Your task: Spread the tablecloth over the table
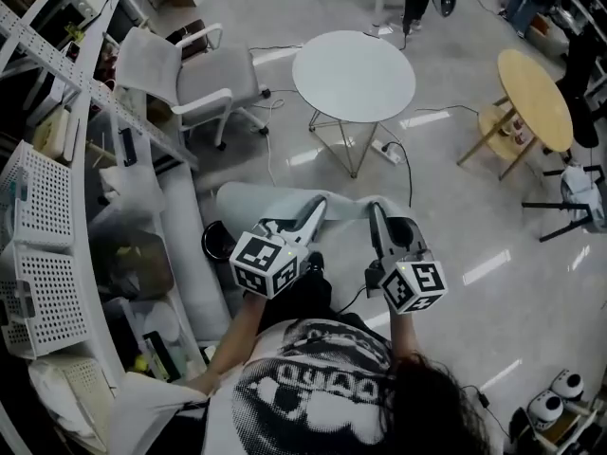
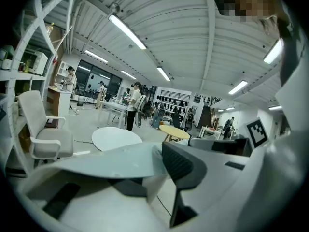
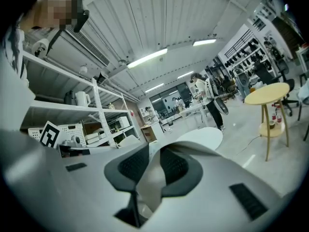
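the person stands on a glossy pale floor (image 1: 474, 254) with a hand-held gripper in each hand, both held out in front at about the same height and pointing forward, close to level. the left hand-held gripper (image 1: 318, 207) is closed on one part of the edge of a pale grey-green tablecloth (image 1: 256, 200). in the left gripper view its jaws (image 2: 154, 175) pinch the cloth, and the sheet (image 2: 106, 161) spreads away flat to the left over the lower jaw. the right hand-held gripper (image 1: 376, 209) is clamped on the same edge, a little way to the right. in the right gripper view a fold of the fabric (image 3: 152, 185) is squeezed between its two dark ribbed pads (image 3: 131, 167).

the tablecloth is off the floor, carried in the air. a short span of it bridges the two grippers, more hangs out to the left of the left one, and a smaller flap shows to the right of the right one.

ahead of the person and well apart from the cloth stands a round white desk (image 1: 353, 74) on thin metal legs, its top bare, with a power strip (image 1: 387, 150) and cables on the floor below it. a white office chair (image 1: 204, 79) sits to its left, a yellow round desk (image 1: 536, 98) to its right. along the person's left side runs a white shelf rack (image 1: 66, 79) with white perforated baskets (image 1: 43, 245).
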